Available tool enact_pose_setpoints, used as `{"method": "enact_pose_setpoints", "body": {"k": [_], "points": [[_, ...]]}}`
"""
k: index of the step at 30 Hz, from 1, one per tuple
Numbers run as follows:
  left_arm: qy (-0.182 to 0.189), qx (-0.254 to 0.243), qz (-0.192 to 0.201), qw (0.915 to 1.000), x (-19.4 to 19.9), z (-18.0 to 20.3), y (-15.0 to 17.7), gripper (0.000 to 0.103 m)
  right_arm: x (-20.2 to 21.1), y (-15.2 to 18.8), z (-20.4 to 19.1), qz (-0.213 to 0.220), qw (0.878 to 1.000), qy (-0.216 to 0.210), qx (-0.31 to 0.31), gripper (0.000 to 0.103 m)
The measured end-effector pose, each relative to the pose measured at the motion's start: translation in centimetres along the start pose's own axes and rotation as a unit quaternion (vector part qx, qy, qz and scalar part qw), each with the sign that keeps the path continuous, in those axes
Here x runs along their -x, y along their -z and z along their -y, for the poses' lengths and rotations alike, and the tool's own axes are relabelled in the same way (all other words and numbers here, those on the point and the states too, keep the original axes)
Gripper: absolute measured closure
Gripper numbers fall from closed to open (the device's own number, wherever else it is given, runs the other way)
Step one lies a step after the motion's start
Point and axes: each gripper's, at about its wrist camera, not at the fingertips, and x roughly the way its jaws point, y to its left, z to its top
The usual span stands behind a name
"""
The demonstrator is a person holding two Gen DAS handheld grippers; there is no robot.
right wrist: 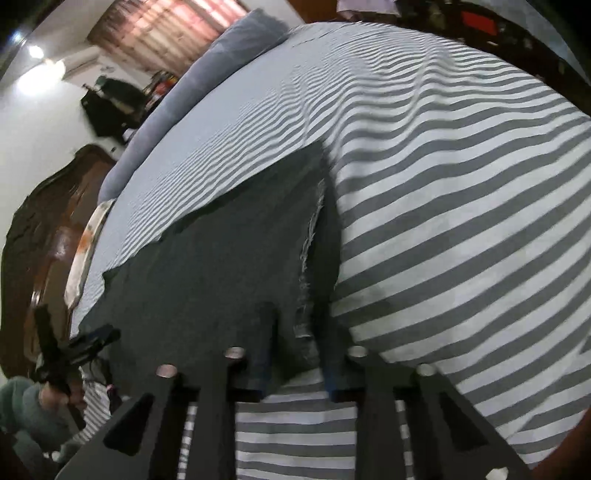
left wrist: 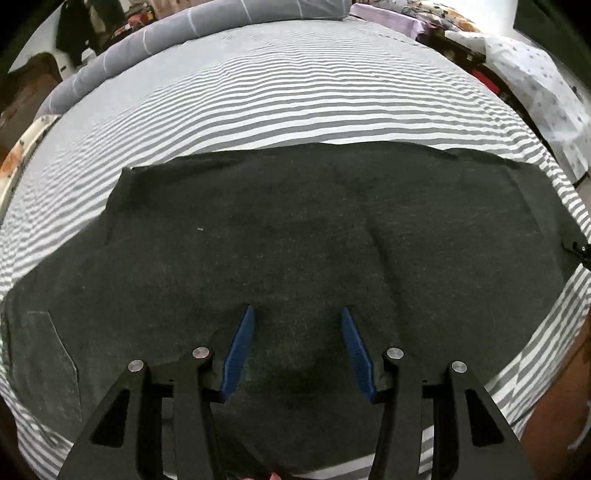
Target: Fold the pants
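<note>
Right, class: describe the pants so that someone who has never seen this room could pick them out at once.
Start from the bed's grey-and-white striped sheet, with a grey bolster along its far edge. On the near part of that sheet lie the pants, spread flat. They are the only plain dark charcoal cloth there, with a frayed pale hem at one end.

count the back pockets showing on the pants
1. A stitched patch pocket sits at the near left end of the dark pants, left of the left claw. Others may be hidden underneath.
</note>
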Motion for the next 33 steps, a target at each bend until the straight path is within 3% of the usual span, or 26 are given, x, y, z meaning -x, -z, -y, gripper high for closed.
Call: {"method": "enact_pose_setpoints", "body": {"k": [7, 14, 18, 23, 28, 33], "points": [[-0.008, -0.007, 0.005, 0.9999, -0.7, 0.5, -0.6, 0.047, -0.7, 0.2, 1.5, 0.047, 0.992, -0.034, -0.109, 0.092], [-0.026, -0.028, 0.018, 0.9991, -1.4, 1.1, -1.1, 0.043, 0.5, 0.9, -0.3, 0.073, 0.988, -0.018, -0.138, 0.096], [0.003, -0.005, 0.005, 1.0, -1.4, 0.2, -1.8, 0.043, 1.9, 0.5, -2.8, 0.084, 0.985, -0.046, -0.143, 0.096], [0.074, 0.059, 0.01, 0.9955, 1.0, -3.8, -1.9, 0.045, 3.2, -0.2, -8.8, 0.08, 0.99, -0.07, -0.096, 0.096], [0.091, 0.091, 0.048, 0.9905, 5.6, -9.6, -0.6, 0.045, 2.3, -0.2, -15.8, 0.063, 0.993, -0.091, -0.05, 0.096], [0.103, 0.135, 0.084, 0.9819, 10.6, -16.6, 2.1, 0.044, -1.2, 0.9, -23.4, 0.024, 0.993, -0.12, -0.005, 0.096]]}}
